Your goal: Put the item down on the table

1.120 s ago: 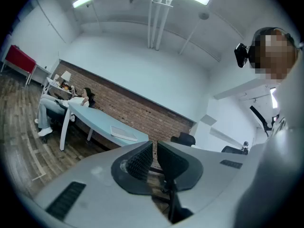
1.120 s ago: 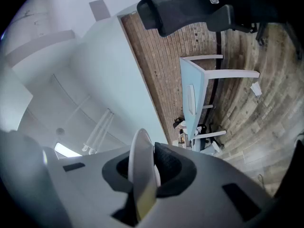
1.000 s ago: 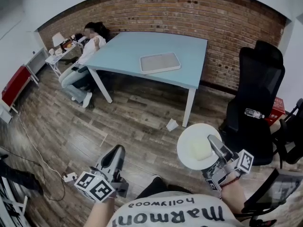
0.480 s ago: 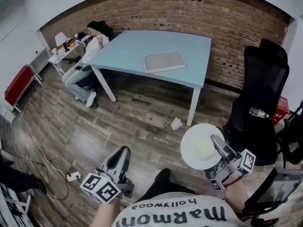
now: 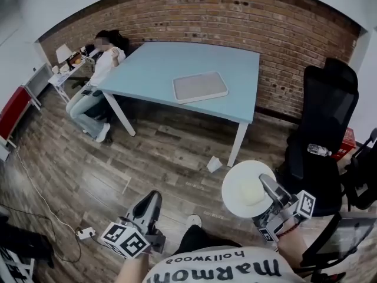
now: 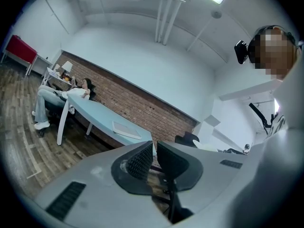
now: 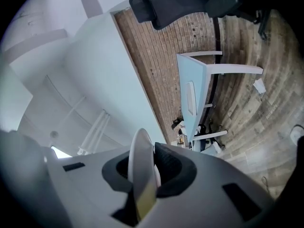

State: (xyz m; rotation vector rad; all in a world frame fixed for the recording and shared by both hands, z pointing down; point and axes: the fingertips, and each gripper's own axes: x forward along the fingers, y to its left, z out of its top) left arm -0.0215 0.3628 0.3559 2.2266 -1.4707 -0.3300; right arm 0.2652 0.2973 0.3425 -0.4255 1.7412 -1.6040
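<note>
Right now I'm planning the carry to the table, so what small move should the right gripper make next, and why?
Probably carry the plate forward toward the table, held level. The right gripper is clamped on the rim of the white plate, which hangs over the wooden floor. The light blue table stands well ahead, with bare top beside its tray.

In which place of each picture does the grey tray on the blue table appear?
Head view: the tray lies upper centre, on the table.
Left gripper view: the tray is small, left of centre, just up and left of the jaws.
Right gripper view: the tray is right of centre, turned sideways, up and right of the plate.
Shared landmark: the brick wall behind the table.
</note>
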